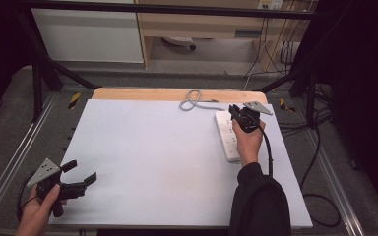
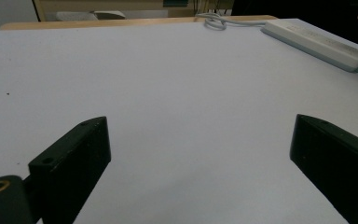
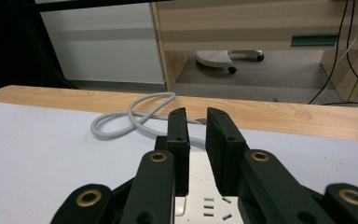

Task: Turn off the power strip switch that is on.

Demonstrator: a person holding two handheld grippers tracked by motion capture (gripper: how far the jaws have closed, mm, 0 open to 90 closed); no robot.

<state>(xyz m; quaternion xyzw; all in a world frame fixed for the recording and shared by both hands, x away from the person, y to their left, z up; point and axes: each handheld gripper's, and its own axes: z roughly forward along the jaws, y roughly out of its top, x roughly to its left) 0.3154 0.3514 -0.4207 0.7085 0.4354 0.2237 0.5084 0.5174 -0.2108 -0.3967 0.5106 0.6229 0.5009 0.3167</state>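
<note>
A white power strip (image 1: pixel 226 135) lies on the pale sheet covering the desk (image 1: pixel 147 162), close to the right edge and toward the far right corner, its length running roughly from far to near. Its grey cable (image 1: pixel 193 102) leaves the far end and curls into a loop on the bare wooden strip along the desk's far edge.

The right hand-held gripper (image 1: pixel 235 111) is held over the far end of the power strip, with the person's right hand (image 1: pixel 248 142) and dark sleeve (image 1: pixel 260 201) reaching in from the near edge. In the right gripper view its jaws stand narrow, with only a slim gap between them, and nothing is between them; the socket face of the power strip (image 3: pixel 209 200) shows directly beneath them, with the looped cable (image 3: pixel 130 119) just beyond. Whether the jaws touch the strip cannot be told.

The left hand-held gripper (image 1: pixel 81 174) is at the desk's near left corner, gripped by the person's left hand (image 1: pixel 37 209), well apart from the power strip. Its jaws are spread wide and hold nothing. In the left gripper view they frame bare white sheet, with the power strip (image 2: pixel 314 44) far off at the upper right.
</note>
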